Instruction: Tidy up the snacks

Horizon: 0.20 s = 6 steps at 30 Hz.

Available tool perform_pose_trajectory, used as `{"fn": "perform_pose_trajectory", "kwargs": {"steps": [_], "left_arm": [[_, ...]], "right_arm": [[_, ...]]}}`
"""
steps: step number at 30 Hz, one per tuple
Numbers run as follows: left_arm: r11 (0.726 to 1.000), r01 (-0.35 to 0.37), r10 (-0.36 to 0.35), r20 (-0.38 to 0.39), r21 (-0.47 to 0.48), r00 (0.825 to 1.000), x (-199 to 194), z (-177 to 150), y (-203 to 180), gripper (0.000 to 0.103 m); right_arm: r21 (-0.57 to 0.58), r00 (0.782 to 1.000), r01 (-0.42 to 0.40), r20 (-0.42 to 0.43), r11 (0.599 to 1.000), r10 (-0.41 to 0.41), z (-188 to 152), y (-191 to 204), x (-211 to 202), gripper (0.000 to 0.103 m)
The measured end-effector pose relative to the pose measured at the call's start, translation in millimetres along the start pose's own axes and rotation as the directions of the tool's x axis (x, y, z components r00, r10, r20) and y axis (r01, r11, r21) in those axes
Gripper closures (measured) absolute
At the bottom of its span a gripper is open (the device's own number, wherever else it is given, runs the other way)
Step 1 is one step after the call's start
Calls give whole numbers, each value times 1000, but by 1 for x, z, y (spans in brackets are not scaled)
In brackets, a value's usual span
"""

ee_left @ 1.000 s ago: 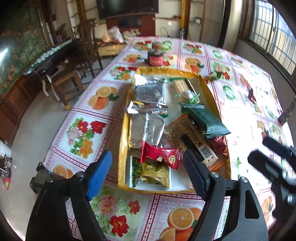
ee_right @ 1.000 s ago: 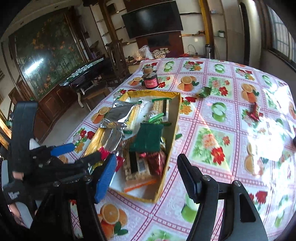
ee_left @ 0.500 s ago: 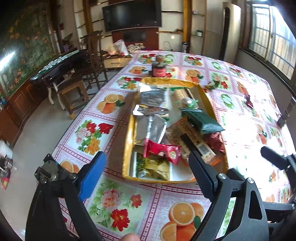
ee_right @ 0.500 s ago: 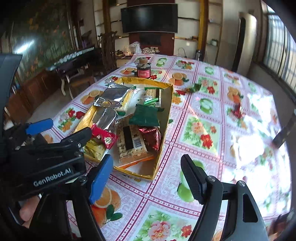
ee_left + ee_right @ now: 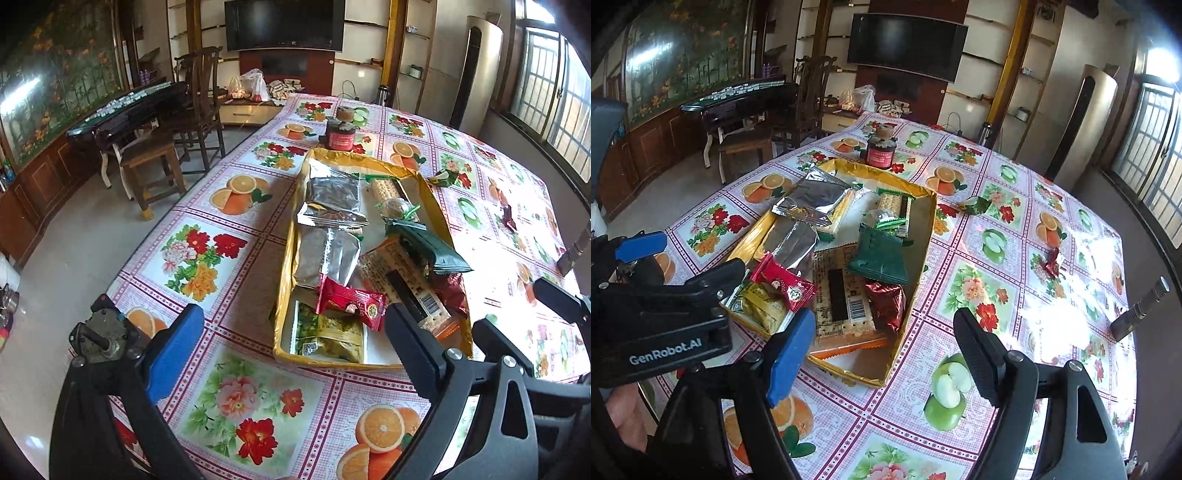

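A gold tray (image 5: 284, 266) (image 5: 916, 280) on the fruit-print tablecloth holds several snacks: silver packets (image 5: 328, 251), a red packet (image 5: 351, 302) (image 5: 783, 282), a yellow-green packet (image 5: 328, 332), a dark green packet (image 5: 879, 254) and a cracker pack (image 5: 842, 295). A green candy (image 5: 975, 204) and a red candy (image 5: 1051, 263) lie loose on the cloth to the tray's right. My left gripper (image 5: 293, 347) (image 5: 679, 260) hovers before the tray's near end, its jaws opening with nothing between them. My right gripper (image 5: 884, 350) (image 5: 506, 306) is open and empty at the tray's near right corner.
A red jar (image 5: 340, 134) (image 5: 881, 153) stands past the tray's far end. A dark metal cylinder (image 5: 1141, 310) lies at the table's right edge. Left of the table are a wooden stool (image 5: 151, 166), a chair (image 5: 199, 96) and a dark side table (image 5: 129, 110).
Both grippers have drawn back from the tray, which now looks smaller and farther. Both pairs of jaws stand wider apart. The right view has rolled to more level.
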<state>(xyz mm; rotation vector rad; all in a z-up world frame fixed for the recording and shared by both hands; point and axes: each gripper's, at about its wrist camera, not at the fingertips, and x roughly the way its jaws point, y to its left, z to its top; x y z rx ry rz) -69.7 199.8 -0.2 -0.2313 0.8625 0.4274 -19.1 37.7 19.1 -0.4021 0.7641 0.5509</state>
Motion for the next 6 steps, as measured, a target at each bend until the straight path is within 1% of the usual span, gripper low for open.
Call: {"fn": "perform_pose_trajectory", "kwargs": {"steps": [4,6], "left_arm": [[1000,8,-9,-26,-5,1000,4,0,0,5],[1000,11,-11,-36,0,999,4,-2,-4,5]], "right_arm": [[-16,1000,11,-22,1000,-11,3,-6,5,26],[-15,1000,4,-27,1000,-4,4,-12,6,26]]}}
